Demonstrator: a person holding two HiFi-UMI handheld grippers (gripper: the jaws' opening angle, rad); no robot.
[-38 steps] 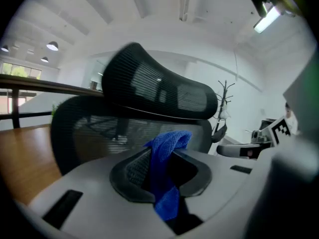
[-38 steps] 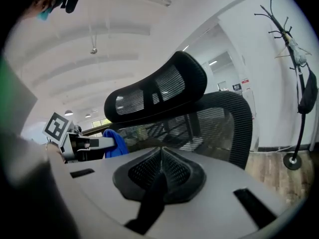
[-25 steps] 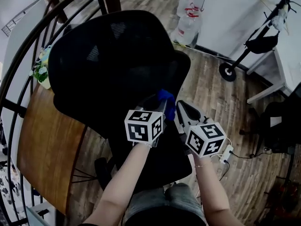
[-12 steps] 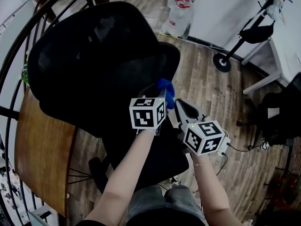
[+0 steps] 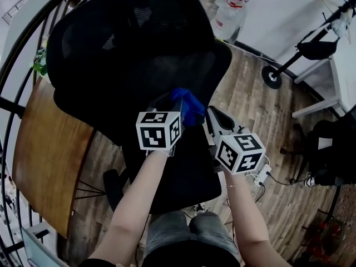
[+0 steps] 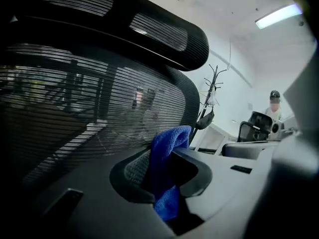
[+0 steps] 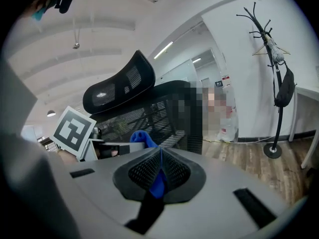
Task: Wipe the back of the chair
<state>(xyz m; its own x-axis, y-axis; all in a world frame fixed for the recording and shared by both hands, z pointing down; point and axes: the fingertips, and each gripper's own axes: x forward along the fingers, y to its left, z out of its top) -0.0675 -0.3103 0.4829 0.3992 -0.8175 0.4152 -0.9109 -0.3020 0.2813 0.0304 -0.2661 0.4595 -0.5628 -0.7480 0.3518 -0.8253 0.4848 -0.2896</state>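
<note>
A black mesh office chair [image 5: 133,54] fills the head view, its back [image 6: 84,108] and headrest [image 6: 149,29] facing me. My left gripper [image 5: 179,105] is shut on a blue cloth [image 5: 188,105], held at the lower middle of the chair back. In the left gripper view the cloth [image 6: 167,173] hangs between the jaws, against the mesh. Just to the right, my right gripper [image 5: 211,118] has its pads closed with a blue strip of cloth [image 7: 159,179] pinched between them. The cloth's bunched top [image 7: 142,137] shows beyond it, beside the left gripper's marker cube [image 7: 74,131].
A wooden table [image 5: 44,166] and a black curved railing [image 5: 16,54] lie to the left. Water bottles [image 5: 231,13], a coat stand [image 7: 276,88] with its wheeled base [image 5: 271,77], a white desk [image 5: 334,88] and another black chair [image 5: 328,149] stand to the right. A power strip [image 5: 261,177] lies on the floor.
The head view has shifted, so the chair sits more central. Both grippers have drifted slightly left with the cloth and stay close to the lower chair back.
</note>
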